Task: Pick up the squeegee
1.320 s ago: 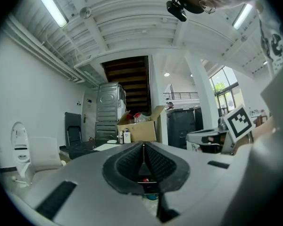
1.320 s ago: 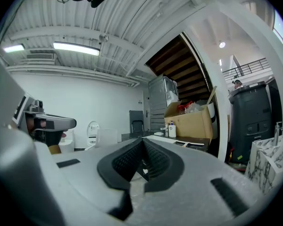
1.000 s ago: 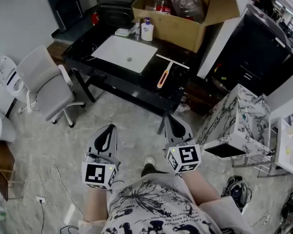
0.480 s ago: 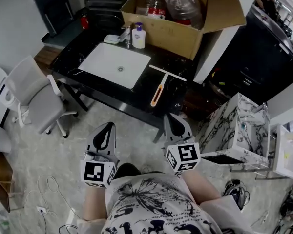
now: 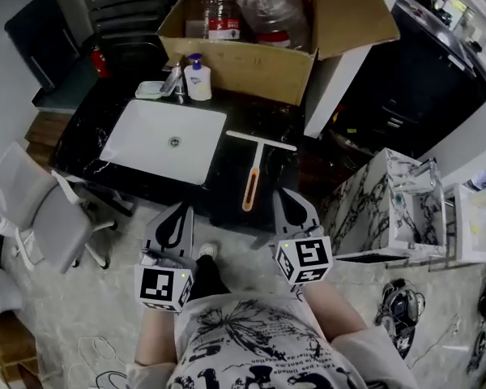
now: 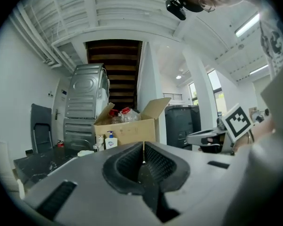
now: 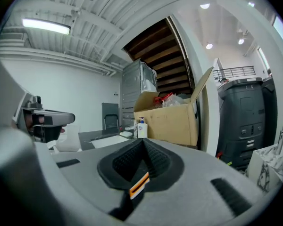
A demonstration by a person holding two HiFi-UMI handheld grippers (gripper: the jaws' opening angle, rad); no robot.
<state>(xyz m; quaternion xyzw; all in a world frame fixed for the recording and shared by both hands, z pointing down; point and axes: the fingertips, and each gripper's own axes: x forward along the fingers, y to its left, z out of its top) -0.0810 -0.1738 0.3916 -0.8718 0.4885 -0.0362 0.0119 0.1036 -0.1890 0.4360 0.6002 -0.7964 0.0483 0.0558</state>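
Observation:
The squeegee (image 5: 250, 178) lies flat on the black counter (image 5: 227, 201), right of the white sink (image 5: 164, 141). Its pale blade is at the far end and its orange handle points toward me. Both grippers are held level just short of the counter's near edge, apart from the squeegee. My left gripper (image 5: 181, 210) is shut and empty, in front of the sink's right corner. My right gripper (image 5: 285, 194) is shut and empty too, just right of the handle's end. In the right gripper view a strip of the orange handle (image 7: 138, 185) shows through the hollow behind the shut jaw tips (image 7: 144, 141). The left gripper view shows the jaw tips (image 6: 143, 147) meeting.
An open cardboard box (image 5: 243, 59) with plastic bottles stands at the counter's back, a soap pump bottle (image 5: 198, 79) and a tap beside it. A grey office chair (image 5: 40, 217) is at the left, a marble-patterned cabinet (image 5: 385, 201) at the right, dark cabinets (image 5: 413, 79) behind.
Both grippers and the person have advanced toward the counter; the sink and squeegee now sit much nearer the jaw tips. Both grippers stay shut.

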